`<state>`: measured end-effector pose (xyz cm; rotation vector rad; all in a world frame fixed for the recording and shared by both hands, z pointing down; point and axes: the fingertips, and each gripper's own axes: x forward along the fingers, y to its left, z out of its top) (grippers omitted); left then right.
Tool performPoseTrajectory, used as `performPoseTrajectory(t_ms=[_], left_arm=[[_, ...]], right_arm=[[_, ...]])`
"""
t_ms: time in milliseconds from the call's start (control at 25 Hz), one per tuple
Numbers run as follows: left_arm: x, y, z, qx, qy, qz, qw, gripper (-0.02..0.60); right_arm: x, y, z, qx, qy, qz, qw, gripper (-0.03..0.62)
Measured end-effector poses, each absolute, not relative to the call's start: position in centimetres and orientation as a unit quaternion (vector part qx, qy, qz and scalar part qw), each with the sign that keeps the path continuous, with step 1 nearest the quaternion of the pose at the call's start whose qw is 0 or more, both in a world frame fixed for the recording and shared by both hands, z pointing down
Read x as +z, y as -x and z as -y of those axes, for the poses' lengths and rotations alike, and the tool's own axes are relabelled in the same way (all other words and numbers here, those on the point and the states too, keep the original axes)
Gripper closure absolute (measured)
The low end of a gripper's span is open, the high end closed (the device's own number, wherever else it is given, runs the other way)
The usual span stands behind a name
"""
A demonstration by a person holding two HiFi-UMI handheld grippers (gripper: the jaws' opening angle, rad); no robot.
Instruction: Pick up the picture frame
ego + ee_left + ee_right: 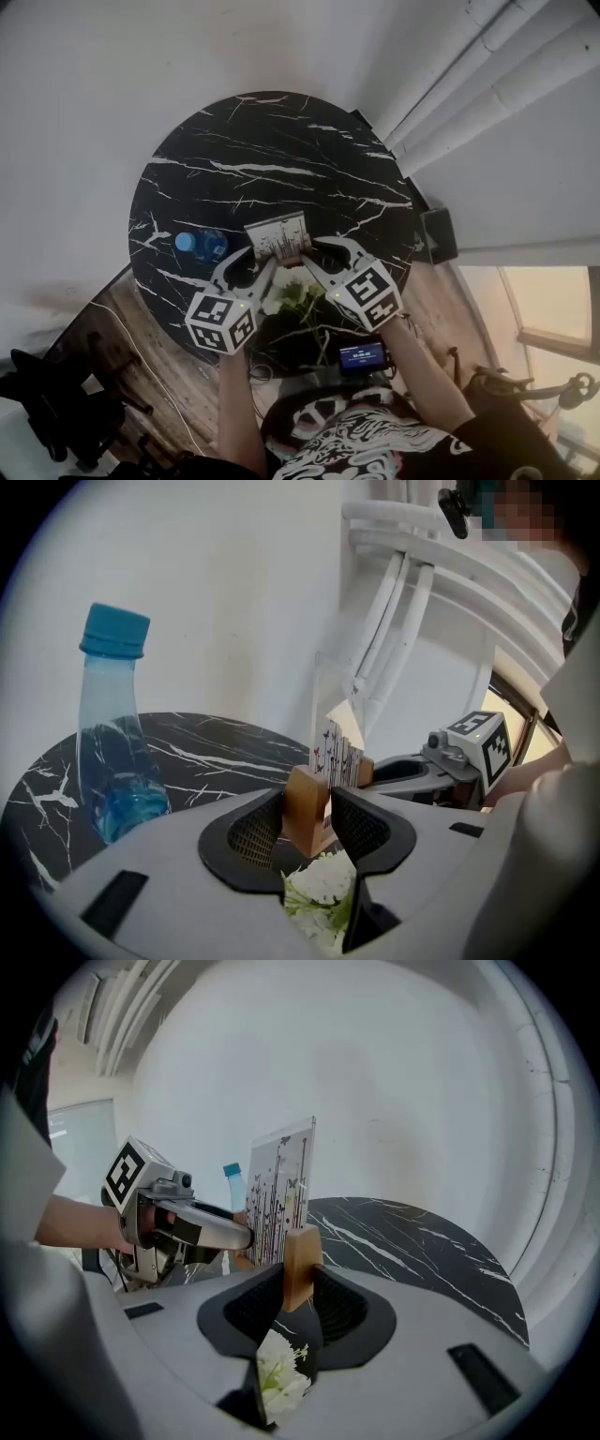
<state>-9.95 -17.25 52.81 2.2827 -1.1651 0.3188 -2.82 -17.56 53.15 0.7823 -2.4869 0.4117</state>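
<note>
grasp: done | left tongs (309, 819) clamped on one wooden end of the picture frame (278, 237) | right tongs (298, 1288) clamped on the other end | frame: upright between them, over the near part of the black table (281, 159), beside the bottle (117, 742) | lift: seemingly begun, gap under the base unclear | left: raise clear
</note>
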Motion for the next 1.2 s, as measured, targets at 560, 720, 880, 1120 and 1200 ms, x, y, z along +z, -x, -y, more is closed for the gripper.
performPoseTrajectory(t_ms=[560, 720, 880, 1120, 1200], left_arm=[[49.9, 9.3, 12.7, 0.113, -0.86, 0.406, 0.287, 0.41], [49.4, 8.9, 11.4, 0.11, -0.859, 0.397, 0.305, 0.41], [49.0, 8.6, 10.3, 0.113, -0.858, 0.388, 0.318, 0.41], [48.3, 8.9, 8.9, 0.111, -0.855, 0.386, 0.329, 0.41], [48.4, 8.8, 8.2, 0.111, -0.853, 0.383, 0.337, 0.41]], right_arm=[[49.9, 2.1, 12.7, 0.15, -0.312, 0.907, 0.24, 0.494], [49.2, 1.7, 11.4, 0.156, -0.316, 0.904, 0.242, 0.494], [48.6, 1.3, 10.1, 0.168, -0.32, 0.902, 0.236, 0.496], [48.0, 1.6, 8.6, 0.171, -0.323, 0.9, 0.236, 0.496], [47.9, 1.5, 8.0, 0.169, -0.324, 0.899, 0.242, 0.496]])
